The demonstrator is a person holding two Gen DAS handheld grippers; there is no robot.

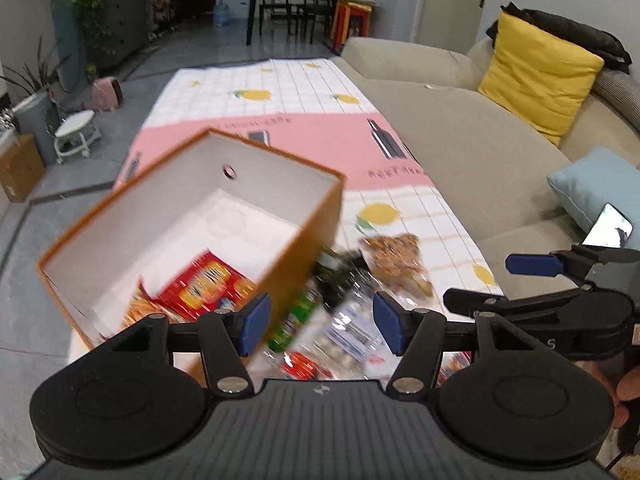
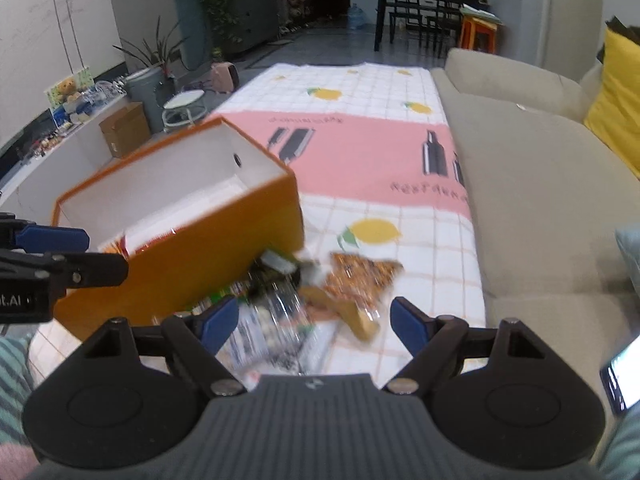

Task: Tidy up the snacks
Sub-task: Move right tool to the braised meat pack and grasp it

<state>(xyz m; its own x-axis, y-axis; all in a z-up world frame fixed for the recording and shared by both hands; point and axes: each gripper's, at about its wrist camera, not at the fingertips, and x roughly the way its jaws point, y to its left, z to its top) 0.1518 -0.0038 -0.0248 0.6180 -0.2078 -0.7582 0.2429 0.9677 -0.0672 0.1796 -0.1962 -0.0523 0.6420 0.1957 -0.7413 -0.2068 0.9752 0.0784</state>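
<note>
Both jaws apart, empty: left gripper (image 1: 320, 322) beside box (image 1: 316, 232), right gripper (image 2: 310, 322) over snacks (image 2: 360, 280). Risk: slippery wrappers may slip the pads.

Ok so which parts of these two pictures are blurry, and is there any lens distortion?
Left wrist view: the snack packets and orange box are motion-smeared, while the left claw stays sharp. Right wrist view: the clear packet is smeared. Both views bend the room edges, fisheye-style.
</note>
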